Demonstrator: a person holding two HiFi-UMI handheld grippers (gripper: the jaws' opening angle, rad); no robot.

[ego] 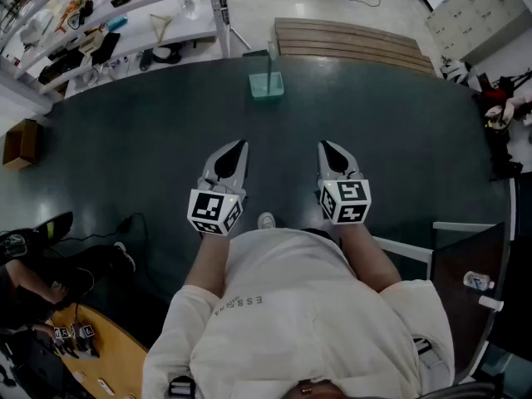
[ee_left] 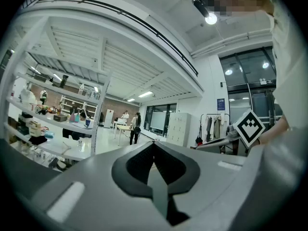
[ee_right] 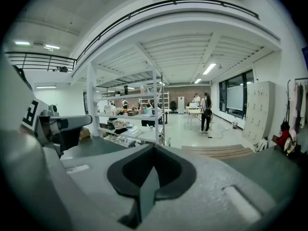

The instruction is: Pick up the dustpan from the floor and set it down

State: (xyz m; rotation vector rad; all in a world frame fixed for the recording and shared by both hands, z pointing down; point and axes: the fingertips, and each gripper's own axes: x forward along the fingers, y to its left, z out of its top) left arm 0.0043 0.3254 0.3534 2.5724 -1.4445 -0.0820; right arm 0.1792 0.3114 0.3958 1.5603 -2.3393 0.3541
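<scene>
The dustpan (ego: 266,84) stands on the floor at the far edge of the dark mat (ego: 141,148). It is pale green with its handle pointing up, straight ahead of me and well apart from both grippers. My left gripper (ego: 239,150) is clenched on nothing, its jaws pressed tip to tip. My right gripper (ego: 326,150) is the same (tips together, empty) and dips a little toward the floor. Both hang in the air above the mat, side by side with a gap between them. The stretch of mat from my grippers to the dustpan lies open. Just behind the dustpan, to its right, is a slatted wooden platform (ego: 357,44). A shelf rack (ego: 108,19) lines the mat's far left edge, and a cardboard box (ego: 21,144) sits off its left side.
</scene>
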